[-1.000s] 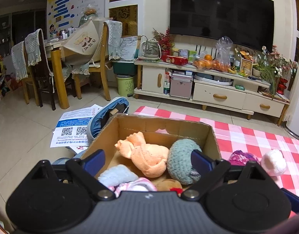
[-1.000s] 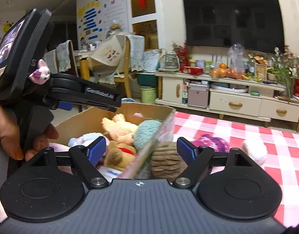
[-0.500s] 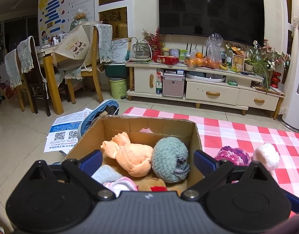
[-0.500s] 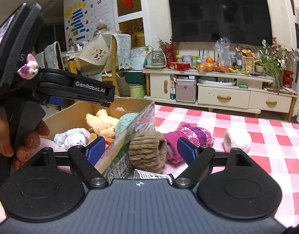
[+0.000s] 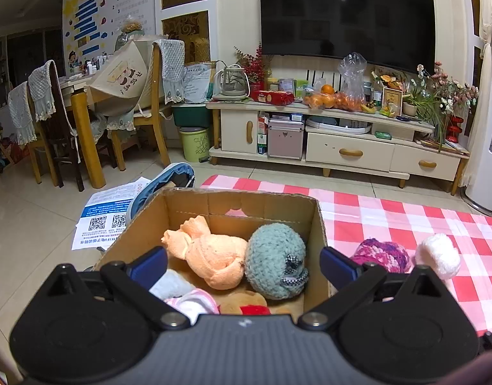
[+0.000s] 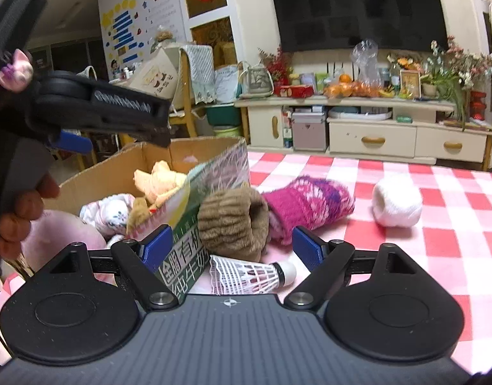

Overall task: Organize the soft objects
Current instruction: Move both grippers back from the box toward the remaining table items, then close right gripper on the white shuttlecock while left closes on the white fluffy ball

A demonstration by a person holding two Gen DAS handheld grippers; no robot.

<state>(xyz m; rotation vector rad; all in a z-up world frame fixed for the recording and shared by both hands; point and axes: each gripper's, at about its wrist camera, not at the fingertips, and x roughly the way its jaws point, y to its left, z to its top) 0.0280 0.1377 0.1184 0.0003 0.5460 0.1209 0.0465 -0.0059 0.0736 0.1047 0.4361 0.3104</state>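
Right gripper lower, over ribbed brown roll

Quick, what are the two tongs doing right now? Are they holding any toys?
Left tongs: open, holding nothing, above the cardboard box.
Right tongs: open, holding nothing, pointing at the brown knit roll.

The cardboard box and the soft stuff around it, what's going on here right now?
A person is sorting soft things into the cardboard box with a pair of tongs in each hand. The left tongs hover open and empty over the box, which already holds an orange plush and a green knitted ball. The right tongs are open in front of the brown sock. The pink sock, white sock and shuttlecock lie outside on the checked cloth.
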